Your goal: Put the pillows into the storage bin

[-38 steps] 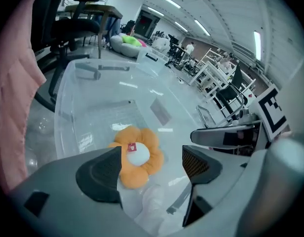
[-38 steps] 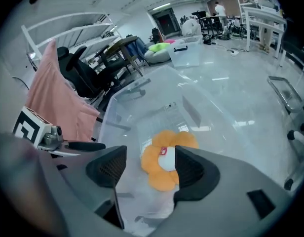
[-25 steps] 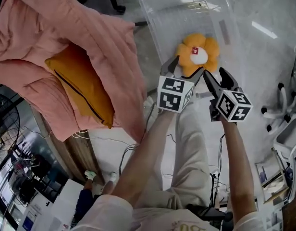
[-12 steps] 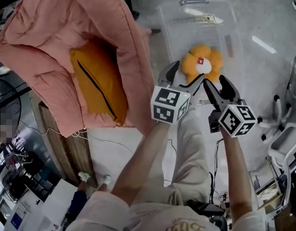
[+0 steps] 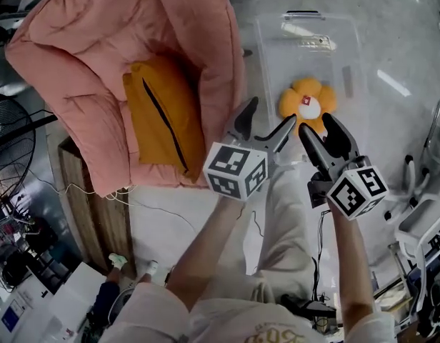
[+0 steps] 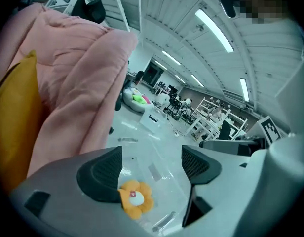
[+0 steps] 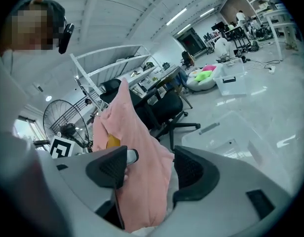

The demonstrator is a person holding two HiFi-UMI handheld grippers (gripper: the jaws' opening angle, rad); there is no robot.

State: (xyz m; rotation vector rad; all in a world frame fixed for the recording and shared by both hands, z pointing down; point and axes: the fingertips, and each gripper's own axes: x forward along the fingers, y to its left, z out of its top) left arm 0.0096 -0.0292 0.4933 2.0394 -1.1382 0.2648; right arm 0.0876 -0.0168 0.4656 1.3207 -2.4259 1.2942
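Left gripper: I am holding the left gripper [image 5: 271,113] at frame centre, its jaws standing apart with nothing between them. Only the floor and the bin are showing through the gap.
Right gripper: the right gripper [image 5: 316,124] is hanging just to the right of it, likewise parted and empty. The pink fabric framed by its jaws is lying well behind them.
Pillows: the flower-shaped plush pillow [image 5: 308,101] is already sitting inside the clear storage bin [image 5: 298,59] at upper right. The mustard zip pillow [image 5: 163,116] is resting in the pink quilt [image 5: 77,41] at upper left, outside the bin.
Step in hand: I am reading the mustard pillow as the next pick.
Doing it well: I am planning to bring both grippers to its exposed lower edge, one near each end. They should bite pillow fabric only, not quilt, then draw it clear of the fold before carrying it right to the bin.
Hard to see: the quilt is covering the pillow's upper end. Whether more pillows are lying under it I cannot tell. The bin's clear walls are fading into the glossy floor, and the wooden stand [image 5: 84,206] is mostly draped.
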